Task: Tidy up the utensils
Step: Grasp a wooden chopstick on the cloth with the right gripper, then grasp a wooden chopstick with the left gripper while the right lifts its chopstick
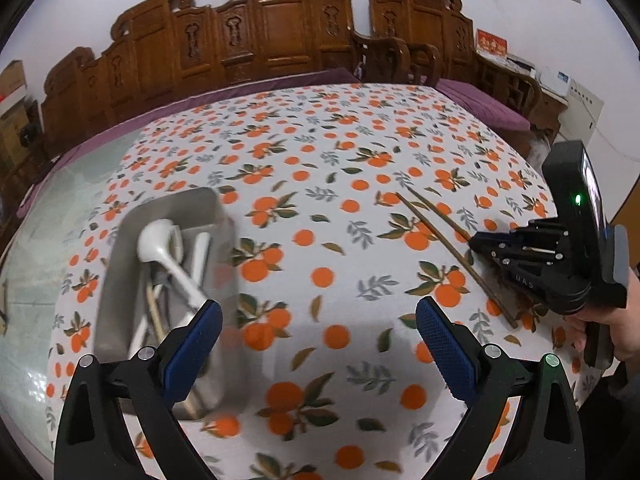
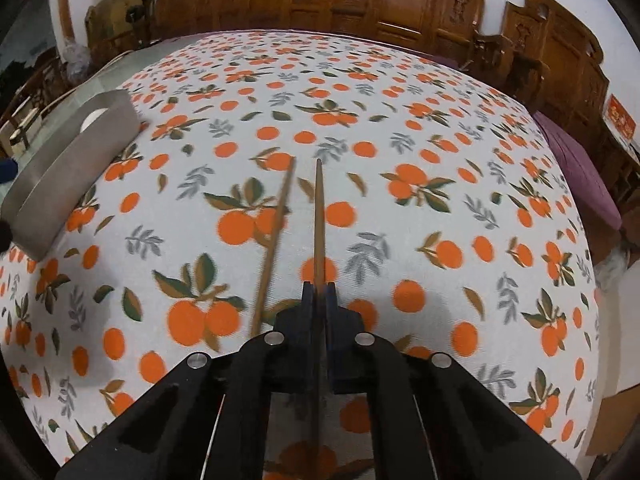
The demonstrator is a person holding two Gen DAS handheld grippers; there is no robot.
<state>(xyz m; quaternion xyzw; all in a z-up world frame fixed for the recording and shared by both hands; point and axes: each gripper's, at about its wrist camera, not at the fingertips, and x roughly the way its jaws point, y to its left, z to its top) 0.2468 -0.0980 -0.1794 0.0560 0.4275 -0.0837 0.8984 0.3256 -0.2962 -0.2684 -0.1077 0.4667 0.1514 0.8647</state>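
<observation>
Wooden chopstick (image 2: 319, 216) sits clamped in the right tool (image 2: 319, 292), while the left tool (image 1: 319, 332) gapes wide, empty.

Two slim brown wooden chopsticks (image 2: 319, 216) lie out on the orange-patterned cloth of the counter (image 1: 320, 184), at three o'clock from the tray. One rectangular grey metal tray (image 1: 120, 256) stands at nine o'clock. Inside it there is one white ceramic ladle-shaped spoon (image 1: 160, 244), and perhaps three or four more pale utensils; blur and overlap prevent a sure count.
</observation>
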